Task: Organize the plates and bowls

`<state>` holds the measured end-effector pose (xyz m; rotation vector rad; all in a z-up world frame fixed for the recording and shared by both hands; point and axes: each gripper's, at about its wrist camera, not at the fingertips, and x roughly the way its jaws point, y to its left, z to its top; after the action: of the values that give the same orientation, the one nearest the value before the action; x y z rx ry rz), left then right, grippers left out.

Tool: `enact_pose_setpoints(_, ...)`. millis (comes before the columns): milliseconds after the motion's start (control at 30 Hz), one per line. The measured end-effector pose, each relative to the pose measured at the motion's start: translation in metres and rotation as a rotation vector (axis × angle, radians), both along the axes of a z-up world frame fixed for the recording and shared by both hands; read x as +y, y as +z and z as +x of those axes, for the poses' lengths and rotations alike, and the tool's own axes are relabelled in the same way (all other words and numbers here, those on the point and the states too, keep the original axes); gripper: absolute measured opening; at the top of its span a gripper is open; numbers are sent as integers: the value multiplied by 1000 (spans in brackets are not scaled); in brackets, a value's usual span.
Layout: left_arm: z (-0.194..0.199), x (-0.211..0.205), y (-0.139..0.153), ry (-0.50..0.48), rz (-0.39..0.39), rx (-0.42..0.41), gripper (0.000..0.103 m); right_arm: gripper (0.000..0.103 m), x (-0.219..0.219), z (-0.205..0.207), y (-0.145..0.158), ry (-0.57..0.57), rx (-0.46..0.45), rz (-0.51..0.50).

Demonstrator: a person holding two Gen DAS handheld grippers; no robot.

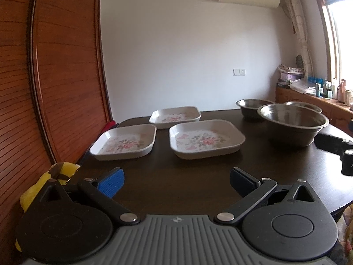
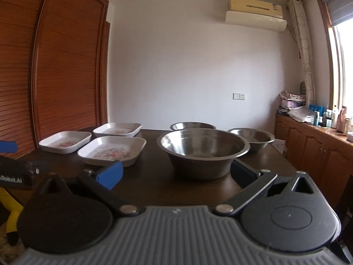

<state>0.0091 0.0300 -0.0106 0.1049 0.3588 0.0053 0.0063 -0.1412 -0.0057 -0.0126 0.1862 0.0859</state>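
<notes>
Three white square plates with a pink flower print lie on the dark table: a near left one, a near right one and a far one. To their right stand three steel bowls, the big one in front of two smaller ones. My left gripper hovers open over the table's near edge, short of the plates. My right gripper is open just before the big bowl, which stands apart from the fingers. The plates lie to its left.
A tall wooden louvred wardrobe stands along the table's left side. A wooden sideboard with bottles and clutter runs under the window at right. A yellow object sits by my left gripper. The other gripper's black body shows at the right edge.
</notes>
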Motion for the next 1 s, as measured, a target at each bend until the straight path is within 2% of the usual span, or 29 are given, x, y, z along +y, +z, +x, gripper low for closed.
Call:
enact_pose_setpoints(500, 13, 48, 8, 63, -5, 13, 103, 103, 26, 12, 21, 94, -48, -38)
enact_pose_setpoints(1000, 27, 66, 29, -10, -55, -5, 103, 103, 42, 36, 41, 190, -29, -57)
